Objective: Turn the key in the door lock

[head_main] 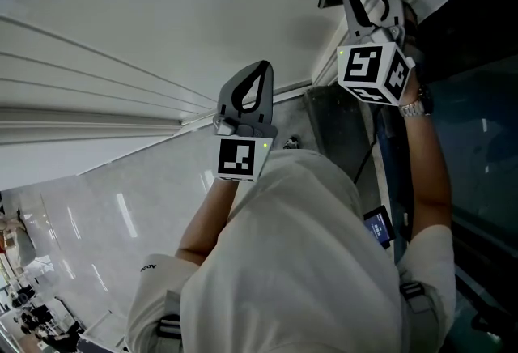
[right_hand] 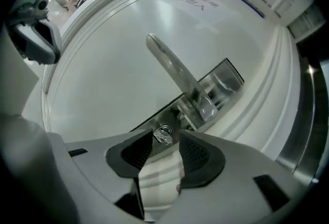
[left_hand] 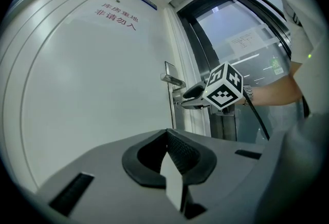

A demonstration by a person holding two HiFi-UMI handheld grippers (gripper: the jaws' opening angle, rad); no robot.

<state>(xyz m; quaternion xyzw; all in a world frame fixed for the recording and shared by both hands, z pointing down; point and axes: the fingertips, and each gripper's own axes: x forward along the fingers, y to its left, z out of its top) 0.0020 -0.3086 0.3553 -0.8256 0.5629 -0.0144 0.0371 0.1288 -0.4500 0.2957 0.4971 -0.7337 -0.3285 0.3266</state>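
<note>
One white door (head_main: pixel 146 11) takes up most of what I can see, and it has a single silver lever handle (right_hand: pixel 175 71) on one long metal lock plate (right_hand: pixel 226 81). One small key (right_hand: pixel 163 135) sits in the keyhole on that plate, just beside the root of the handle. The person has two grippers up at the door. The right gripper (right_hand: pixel 166 143) is right at the lock with its two jaws standing apart. The key lies in the gap between their tips, and neither pad presses on it. The left gripper (left_hand: pixel 167 135) is held well away from the lock, over the plain face of the door. Its two jaws are closed together with nothing caught between them. Each gripper carries one cube with black-and-white square markers, so there are two in all: the right one (head_main: pixel 374 72) close under the handle, and the left one (head_main: pixel 239 157) nearer the person's chest. One wristwatch (head_main: pixel 414 108) shows on the right wrist. High on the door there is one notice in red characters (left_hand: pixel 117 16), set in two short lines.
</note>
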